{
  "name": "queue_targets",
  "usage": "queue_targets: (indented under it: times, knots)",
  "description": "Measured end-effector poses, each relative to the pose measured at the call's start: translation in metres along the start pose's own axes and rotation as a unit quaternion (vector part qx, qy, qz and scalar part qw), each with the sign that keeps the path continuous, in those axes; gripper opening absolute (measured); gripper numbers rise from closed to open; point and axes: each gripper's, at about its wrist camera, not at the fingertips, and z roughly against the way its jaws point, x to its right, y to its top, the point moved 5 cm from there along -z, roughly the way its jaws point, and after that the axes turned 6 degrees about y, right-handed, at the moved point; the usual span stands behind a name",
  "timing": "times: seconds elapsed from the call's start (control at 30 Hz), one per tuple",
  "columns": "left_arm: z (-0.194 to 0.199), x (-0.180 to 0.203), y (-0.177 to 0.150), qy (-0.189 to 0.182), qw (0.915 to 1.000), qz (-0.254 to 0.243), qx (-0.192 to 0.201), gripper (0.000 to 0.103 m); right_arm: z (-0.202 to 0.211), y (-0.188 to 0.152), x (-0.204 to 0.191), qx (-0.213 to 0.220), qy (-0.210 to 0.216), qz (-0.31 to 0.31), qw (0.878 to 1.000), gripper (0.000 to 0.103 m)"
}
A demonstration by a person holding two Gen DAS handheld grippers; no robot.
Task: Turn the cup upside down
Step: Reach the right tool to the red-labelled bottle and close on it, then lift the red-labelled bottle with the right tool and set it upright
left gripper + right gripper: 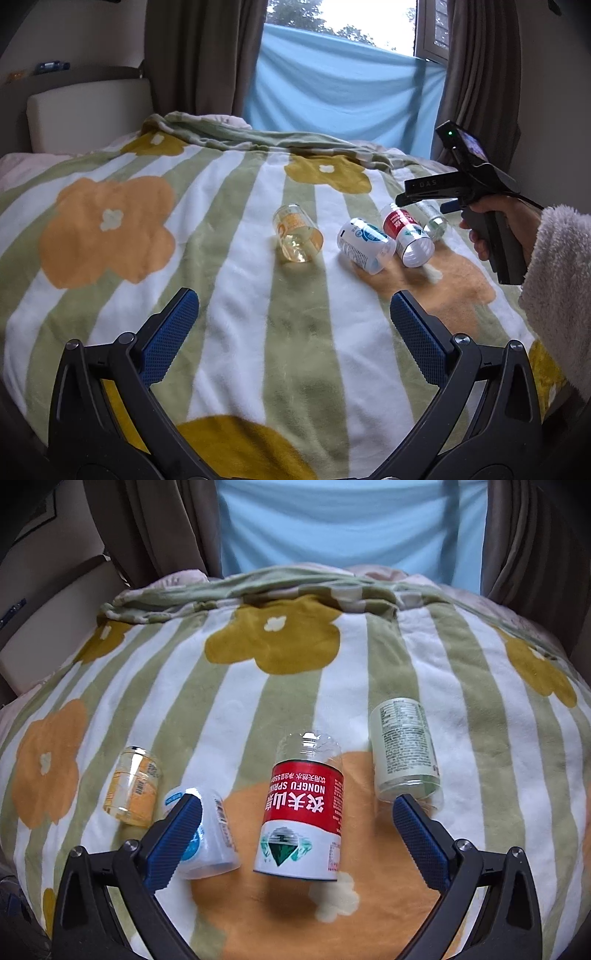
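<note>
Cups cut from plastic bottles lie on their sides in a loose row on a striped blanket [295,709] printed with big flowers. From the right wrist view, the red-labelled cup [301,812] sits in the middle on an orange flower, its clear closed end pointing away and its open rim toward the camera. To its left lies the blue-and-white cup [214,834], partly hidden behind one blue finger pad [173,838], and further left the orange-labelled cup [133,790]. To the right, just apart, lies the pale green cup [404,749]. The right gripper [295,843] hangs over the red-labelled cup with its jaws spread wide, holding nothing and touching none of the cups. The left gripper [293,332] is also spread wide and empty, hovering over bare blanket well short of the cups. In the left wrist view the right hand [495,225] grasps its tool's handle beside the row. A light blue sheet [343,85] hangs between brown curtains [207,55] behind the bed.
</note>
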Motion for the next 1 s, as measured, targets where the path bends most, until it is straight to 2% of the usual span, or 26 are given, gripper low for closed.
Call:
queue_targets:
  times: [0.07,0.2,0.23,0.27,0.33,0.43,0.47,0.5,0.73,0.9,1.0]
  knots:
    - [-0.003,-0.002,0.0,-0.002,1.0,0.003,-0.003,0.103,-0.018,0.003,0.002,-0.027,-0.006,-0.003,1.0,0.099]
    - [-0.005,-0.004,0.0,-0.009,0.9999,0.009,-0.007,0.103,-0.043,0.009,0.008,-0.069,-0.011,-0.019,0.997,0.099]
    - [-0.006,-0.004,-0.001,-0.011,0.9999,0.008,-0.009,0.103,-0.048,0.009,0.01,-0.079,-0.013,-0.025,0.996,0.095]
    - [-0.006,-0.003,-0.002,-0.011,0.9999,0.007,-0.01,0.103,-0.054,0.009,0.011,-0.089,-0.015,-0.031,0.995,0.085]
    - [-0.008,-0.003,-0.003,-0.012,0.9998,0.006,-0.013,0.103,-0.063,0.006,0.013,-0.108,-0.02,-0.04,0.993,0.077]
    - [-0.01,-0.002,-0.004,-0.015,0.9997,0.005,-0.018,0.103,-0.071,0.001,0.014,-0.122,-0.039,-0.043,0.991,0.071]
    - [-0.01,-0.002,-0.005,-0.016,0.9997,0.004,-0.019,0.103,-0.073,0.0,0.014,-0.124,-0.039,-0.043,0.99,0.061]
    - [-0.009,-0.002,-0.004,-0.015,0.9997,0.003,-0.019,0.103,-0.075,-0.002,0.013,-0.128,-0.035,-0.045,0.99,0.057]
    - [-0.004,0.003,-0.005,-0.013,0.9996,-0.007,-0.023,0.103,-0.061,-0.004,0.012,-0.118,-0.033,-0.036,0.992,0.056]
    - [0.004,0.007,-0.001,-0.015,0.9996,-0.01,-0.021,0.103,-0.023,-0.011,0.007,-0.094,-0.011,-0.024,0.995,0.056]
    - [0.013,0.012,0.001,-0.02,0.9996,-0.011,-0.016,0.103,0.01,-0.026,0.002,-0.075,0.006,-0.006,0.997,0.056]
